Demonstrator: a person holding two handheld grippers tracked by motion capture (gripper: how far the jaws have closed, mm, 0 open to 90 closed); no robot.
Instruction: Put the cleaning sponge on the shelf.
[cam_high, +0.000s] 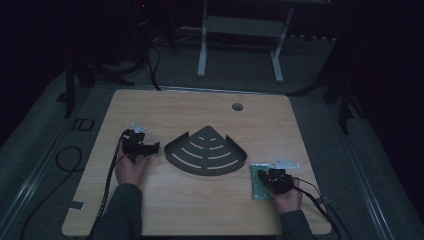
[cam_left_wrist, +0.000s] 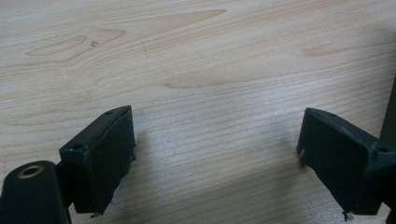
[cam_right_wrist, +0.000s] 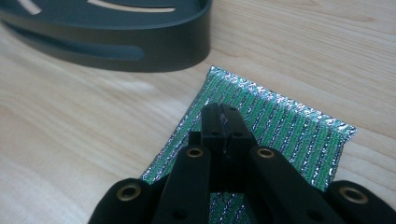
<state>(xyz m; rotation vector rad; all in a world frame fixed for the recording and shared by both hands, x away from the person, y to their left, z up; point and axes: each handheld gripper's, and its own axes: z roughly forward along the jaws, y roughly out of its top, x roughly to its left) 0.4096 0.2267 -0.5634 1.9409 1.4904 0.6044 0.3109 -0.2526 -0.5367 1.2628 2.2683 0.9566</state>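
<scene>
The left tool (cam_high: 151, 148) rests near the bench's (cam_high: 200, 215) left edge, jaws spread wide over bare wood. The right tool (cam_right_wrist: 223, 113), jaws pressed together with nothing between, sits over a green pad (cam_right_wrist: 299, 130) near the right edge, beside a dark tray (cam_high: 206, 151).

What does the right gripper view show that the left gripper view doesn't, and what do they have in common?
Right gripper view alone: the right gripper with its jaws pressed together over a shiny green striped scouring pad that lies flat on the table, and beyond it the curved wall of a dark slotted corner tray.

Left gripper view alone: the left gripper with its jaws spread wide apart and nothing between them but bare wood; a dark edge at the far right cannot be identified.

Both: the light wooden table and a pair of black jaws rising from the bottom.
</scene>
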